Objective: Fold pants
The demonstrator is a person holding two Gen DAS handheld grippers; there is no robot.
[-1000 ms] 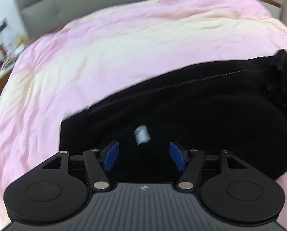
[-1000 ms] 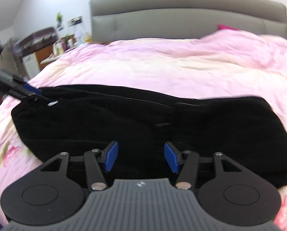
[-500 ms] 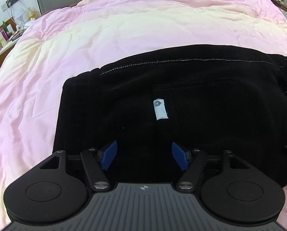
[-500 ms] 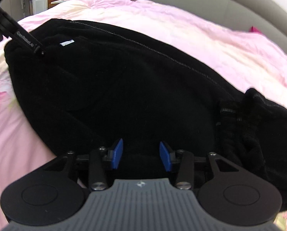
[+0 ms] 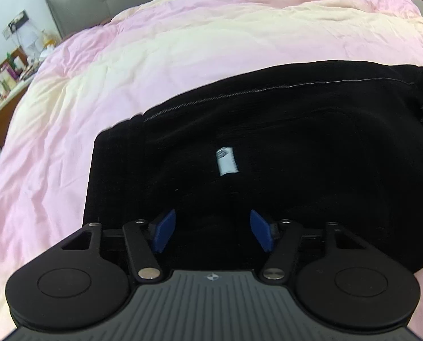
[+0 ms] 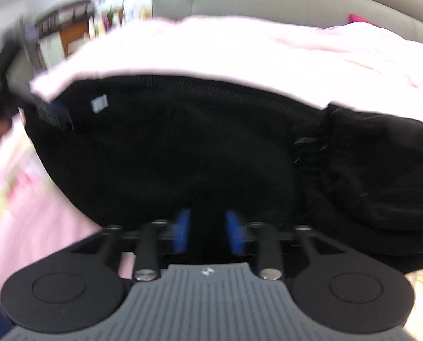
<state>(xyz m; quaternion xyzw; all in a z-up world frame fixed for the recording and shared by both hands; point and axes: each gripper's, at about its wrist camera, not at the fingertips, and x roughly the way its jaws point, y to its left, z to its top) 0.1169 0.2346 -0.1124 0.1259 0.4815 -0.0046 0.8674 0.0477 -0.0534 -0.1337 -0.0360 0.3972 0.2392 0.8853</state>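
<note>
pants (image 5: 296,153): 1, black, folded on pink duvet (image 5: 154,56) | left tool (image 5: 212,231): spread, closing, grips nothing | right tool (image 6: 208,234): spread, opening, grips nothing | label (image 5: 226,161): 1 | right view only: bunched waistband (image 6: 381,176)

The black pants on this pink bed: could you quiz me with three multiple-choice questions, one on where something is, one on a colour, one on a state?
1. Where does the white tag sit?
A. on the black pants
B. on the headboard
C. on the floor

2. What colour are the left gripper pads?
A. red
B. blue
C. green

3. How does the left gripper stand?
A. shut on the tag
B. shut on the duvet
C. open, gripping nothing

Answers: 1 A, the tag lies amid black fabric. 2 B, both pads show blue. 3 C, a clear gap separates the pads above the pants on the pink duvet.
</note>
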